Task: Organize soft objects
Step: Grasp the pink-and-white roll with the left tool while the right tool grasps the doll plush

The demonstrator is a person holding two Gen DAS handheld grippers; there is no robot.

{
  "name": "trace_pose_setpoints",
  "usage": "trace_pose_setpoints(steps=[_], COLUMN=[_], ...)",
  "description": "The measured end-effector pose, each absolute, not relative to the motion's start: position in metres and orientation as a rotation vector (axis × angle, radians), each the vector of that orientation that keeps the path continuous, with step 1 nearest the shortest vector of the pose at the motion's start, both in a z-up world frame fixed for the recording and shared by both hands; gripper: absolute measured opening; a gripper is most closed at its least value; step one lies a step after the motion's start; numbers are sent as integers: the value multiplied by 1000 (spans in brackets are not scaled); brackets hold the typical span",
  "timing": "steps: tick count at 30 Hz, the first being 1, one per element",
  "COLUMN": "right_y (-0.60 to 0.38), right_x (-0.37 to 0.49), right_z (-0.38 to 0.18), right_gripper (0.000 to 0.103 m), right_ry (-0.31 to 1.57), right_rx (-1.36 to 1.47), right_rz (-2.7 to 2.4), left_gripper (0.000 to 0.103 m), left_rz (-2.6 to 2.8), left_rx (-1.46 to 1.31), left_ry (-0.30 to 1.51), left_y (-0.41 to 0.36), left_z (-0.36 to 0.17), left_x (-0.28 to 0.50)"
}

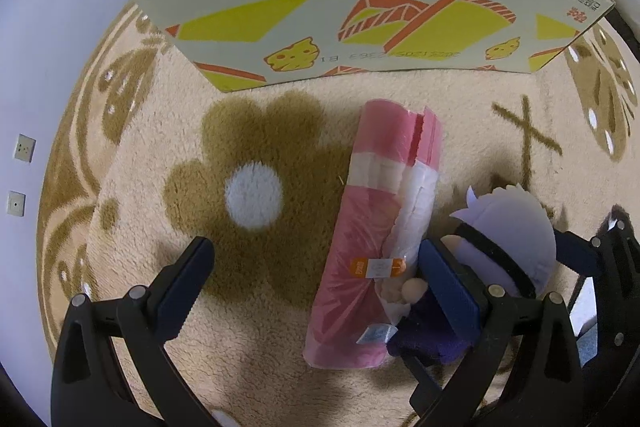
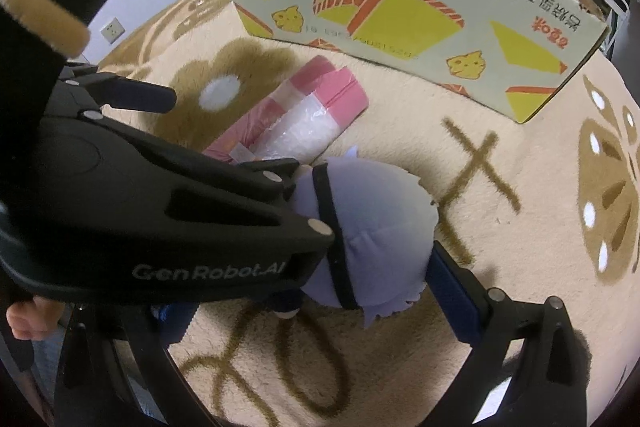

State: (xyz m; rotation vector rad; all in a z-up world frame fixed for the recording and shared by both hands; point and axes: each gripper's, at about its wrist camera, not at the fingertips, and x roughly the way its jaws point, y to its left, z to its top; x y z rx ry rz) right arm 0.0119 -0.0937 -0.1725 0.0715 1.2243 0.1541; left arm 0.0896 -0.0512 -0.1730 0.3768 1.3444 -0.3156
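Plush doll [image 2: 360,227] sits between right claw [image 2: 304,307] fingers, not clamped; left claw [image 1: 316,287] released, straddling pink roll [image 1: 376,235], long axis 12–6 o'clock.

A cream rug [image 1: 280,367] with brown flowers covers the floor. The pale wall [image 1: 44,39] behind carries two sockets [image 1: 24,148].

Dim, even indoor light on my rug [image 1: 280,327], soft shadows under my left gripper [image 1: 316,275] and beside the cardboard box [image 1: 360,27], strong fisheye bending at the edges, black corners, my sleeve [image 2: 44,15] blurred, no glare.
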Motion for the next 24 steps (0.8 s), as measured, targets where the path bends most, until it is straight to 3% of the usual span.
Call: trace_pose_setpoints(steps=[18,24], right_y=[-101,-97], right_x=[14,14], right_z=[-179,-181], right_gripper=[103,103], right_ry=[1237,1234], right_rx=[83,61], right_rz=[165,162], left_gripper=[101,81], left_rz=[-294,-338], left_rx=[381,372], left_ry=[1342,1349], left_y=[-52,-58], left_z=[-176,-177], left_x=[91,87])
